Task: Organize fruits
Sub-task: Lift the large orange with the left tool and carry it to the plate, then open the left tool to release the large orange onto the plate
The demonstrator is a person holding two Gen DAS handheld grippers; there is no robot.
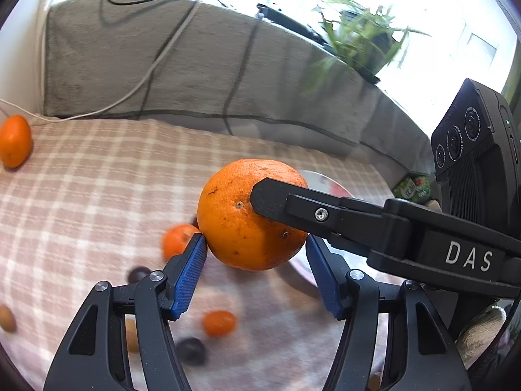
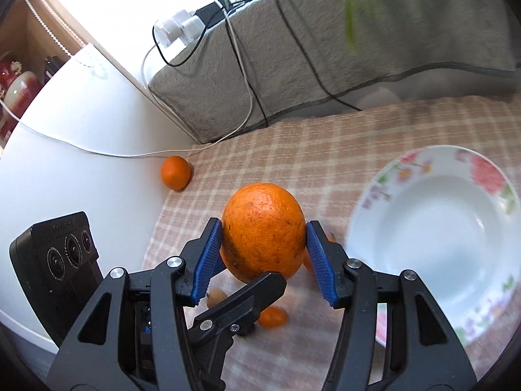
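The large orange [image 1: 252, 215] [image 2: 263, 228] is held clear above the checked cloth [image 1: 97, 179] [image 2: 293, 150], with both tools around it. In the right wrist view, the right tool [image 2: 263, 228] pinches the orange, its blue pads [image 2: 208, 254] pressed to the fruit's left and right flanks. In the left wrist view, one black finger [image 1: 270, 200] of that tool lies across the near face of the orange and the other is hidden behind it. The left tool [image 1: 255, 244] is spread to roughly the orange's width. Its pad tips [image 1: 195, 257] meet the lower sides of the fruit, but it cannot be told whether they grip or only touch. One finger [image 2: 267, 285] of the left tool shows against the underside of the orange in the right wrist view. A flowered white plate [image 2: 488, 176] [image 1: 320, 179] sits on the cloth to the right of the orange and holds no fruit. A second orange [image 1: 14, 140] [image 2: 176, 172] lies at the far left edge of the cloth, where it meets the white desk [image 2: 81, 163]. Below the tools, blurred, lie a small orange fruit [image 1: 218, 323] [image 2: 273, 316], a dark round fruit [image 1: 192, 350] and a further orange fruit [image 1: 177, 241]. A brownish fruit [image 1: 6, 317] sits at the left margin. Cables run over a grey cover [image 1: 162, 65] behind the cloth, and a potted plant [image 1: 358, 42] stands on top of it.
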